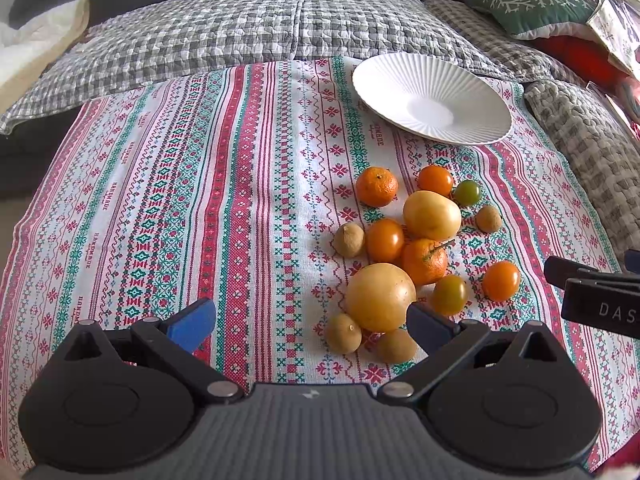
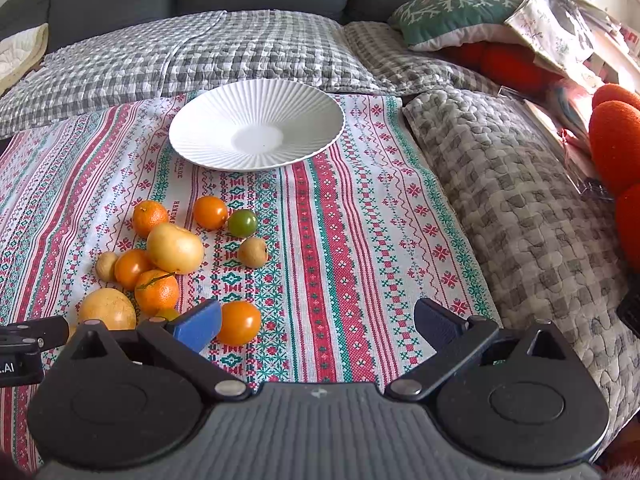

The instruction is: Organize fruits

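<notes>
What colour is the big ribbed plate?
The round ribbed plate is plain white all over; it shows best in the right wrist view.

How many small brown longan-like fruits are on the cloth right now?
4. One left of the pile, one at its right edge, two nearest the left gripper. More may be hidden behind the bigger fruit.
</notes>
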A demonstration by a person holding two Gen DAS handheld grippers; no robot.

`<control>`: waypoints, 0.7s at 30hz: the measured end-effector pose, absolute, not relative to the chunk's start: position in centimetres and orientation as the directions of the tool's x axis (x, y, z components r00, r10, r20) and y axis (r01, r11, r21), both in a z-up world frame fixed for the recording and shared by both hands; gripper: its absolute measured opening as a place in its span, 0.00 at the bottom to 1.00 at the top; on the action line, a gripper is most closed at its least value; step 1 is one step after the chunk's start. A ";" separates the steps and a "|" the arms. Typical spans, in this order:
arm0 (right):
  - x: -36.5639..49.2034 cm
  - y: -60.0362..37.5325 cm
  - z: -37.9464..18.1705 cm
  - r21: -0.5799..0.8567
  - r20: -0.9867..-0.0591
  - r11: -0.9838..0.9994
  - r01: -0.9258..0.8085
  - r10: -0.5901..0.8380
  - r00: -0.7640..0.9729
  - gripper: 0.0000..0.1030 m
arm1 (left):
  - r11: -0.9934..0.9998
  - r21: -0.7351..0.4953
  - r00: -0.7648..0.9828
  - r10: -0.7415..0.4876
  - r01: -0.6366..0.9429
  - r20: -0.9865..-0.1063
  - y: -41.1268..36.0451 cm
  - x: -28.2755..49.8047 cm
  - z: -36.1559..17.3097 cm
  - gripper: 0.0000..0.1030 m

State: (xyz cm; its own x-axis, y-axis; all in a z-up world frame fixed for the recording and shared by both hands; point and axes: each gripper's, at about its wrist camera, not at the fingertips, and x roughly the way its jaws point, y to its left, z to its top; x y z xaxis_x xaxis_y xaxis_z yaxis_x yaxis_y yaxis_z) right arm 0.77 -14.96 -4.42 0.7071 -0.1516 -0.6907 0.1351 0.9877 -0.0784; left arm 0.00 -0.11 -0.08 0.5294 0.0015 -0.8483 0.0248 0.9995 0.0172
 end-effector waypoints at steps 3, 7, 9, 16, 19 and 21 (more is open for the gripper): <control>0.8 -15.0 -4.4 -0.077 -0.690 0.988 0.135 -0.150 0.708 1.00 | 1.000 0.017 0.531 0.001 0.025 -0.848 -0.1 0.0 -0.1 0.92; 0.8 -15.0 -4.4 -0.077 -0.689 0.988 0.134 -0.150 0.709 1.00 | 1.000 0.017 0.530 0.001 0.026 -0.848 -0.1 0.0 -0.1 0.92; 0.8 -15.0 -4.4 -0.083 -0.696 0.988 0.133 -0.153 0.702 1.00 | 1.000 0.018 0.528 0.002 0.025 -0.849 -0.1 0.0 -0.1 0.92; 0.9 -14.9 -4.4 -0.086 -0.693 0.988 0.131 -0.153 0.704 1.00 | 1.000 0.016 0.526 0.001 0.025 -0.851 -0.1 -0.1 -0.2 0.92; 0.8 -14.9 -4.4 -0.087 -0.703 0.988 0.126 -0.151 0.695 1.00 | 1.000 0.020 0.524 0.005 0.024 -0.852 -0.2 -0.1 -0.2 0.92; 0.8 -15.0 -4.3 -0.076 -0.709 0.990 0.122 -0.140 0.691 1.00 | 0.999 0.030 0.523 0.014 0.021 -0.852 -0.2 -0.1 -0.3 0.92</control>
